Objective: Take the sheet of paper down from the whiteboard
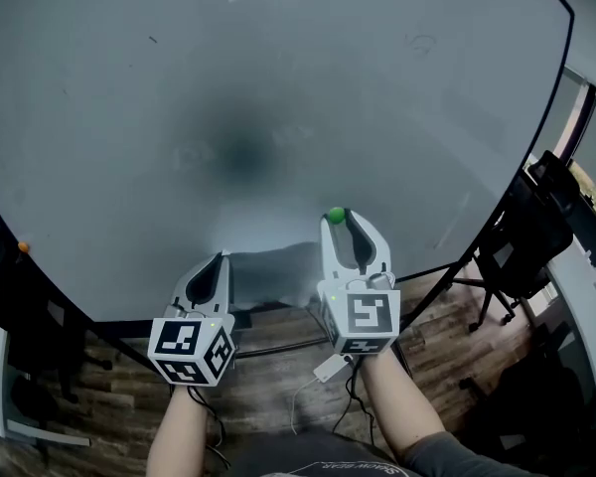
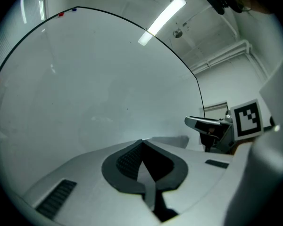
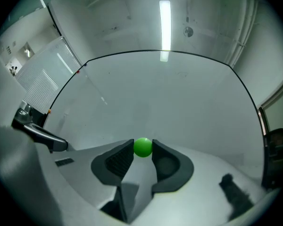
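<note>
Right gripper view shows the right gripper (image 3: 142,150) pinching a small green ball (image 3: 142,146) between its jaw tips, facing the whiteboard (image 3: 179,93). The left gripper (image 2: 141,142) has its jaws closed together, tips touching, nothing between them. I cannot make out the sheet of paper on the board in any view

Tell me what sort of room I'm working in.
Probably an office or meeting room: a large whiteboard fills the view, a black office chair stands beside it, and a strip light runs along the ceiling.
</note>
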Demonstrator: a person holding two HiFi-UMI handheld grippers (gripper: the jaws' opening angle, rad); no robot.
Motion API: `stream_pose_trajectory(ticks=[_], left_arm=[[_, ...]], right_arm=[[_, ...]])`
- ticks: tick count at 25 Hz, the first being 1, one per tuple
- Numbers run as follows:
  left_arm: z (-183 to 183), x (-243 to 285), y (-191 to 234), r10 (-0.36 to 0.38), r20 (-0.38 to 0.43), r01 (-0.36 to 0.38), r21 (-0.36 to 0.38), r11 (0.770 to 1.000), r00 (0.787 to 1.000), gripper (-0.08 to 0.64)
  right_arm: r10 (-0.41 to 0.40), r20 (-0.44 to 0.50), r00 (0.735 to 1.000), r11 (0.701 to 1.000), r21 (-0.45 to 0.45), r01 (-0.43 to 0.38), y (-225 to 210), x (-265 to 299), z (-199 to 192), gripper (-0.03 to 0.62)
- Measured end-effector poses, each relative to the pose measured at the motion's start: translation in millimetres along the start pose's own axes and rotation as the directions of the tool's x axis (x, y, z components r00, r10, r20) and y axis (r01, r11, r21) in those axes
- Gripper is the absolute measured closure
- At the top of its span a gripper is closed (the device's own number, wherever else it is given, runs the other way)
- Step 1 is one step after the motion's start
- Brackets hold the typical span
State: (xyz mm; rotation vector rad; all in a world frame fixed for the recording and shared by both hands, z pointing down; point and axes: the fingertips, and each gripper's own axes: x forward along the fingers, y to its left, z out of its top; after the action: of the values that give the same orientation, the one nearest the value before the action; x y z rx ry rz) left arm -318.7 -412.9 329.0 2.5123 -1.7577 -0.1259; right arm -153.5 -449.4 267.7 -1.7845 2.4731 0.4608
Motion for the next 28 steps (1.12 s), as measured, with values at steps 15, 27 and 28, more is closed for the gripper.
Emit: stream_pose_trajectory(ticks=[15,27,28], left_arm=[[-60.2,-29.8,-35.0,-0.104,-0.135,0.111,0.046,0.993,0.985,0.548],[-65.0,-55.9,-123.1,-0.003,-0.146,0.015,0.083,0.996,0.989,0.549],[-66.9,-58.9,-131.0,0.009,-0.147,0.003,0.08,0.997,0.989,0.549]], right_arm=[[-0.025,-0.12,0.992,0.999,0.02,0.027,3.0,-76.8,-53.5,0.465],[0.084,-0.119,0.989,0.995,0.061,-0.078,-53.6,-137.7,-57.3,0.465],[0.103,-0.12,0.987,0.993,0.063,-0.096,-57.7,-144.7,-58.3,0.465]])
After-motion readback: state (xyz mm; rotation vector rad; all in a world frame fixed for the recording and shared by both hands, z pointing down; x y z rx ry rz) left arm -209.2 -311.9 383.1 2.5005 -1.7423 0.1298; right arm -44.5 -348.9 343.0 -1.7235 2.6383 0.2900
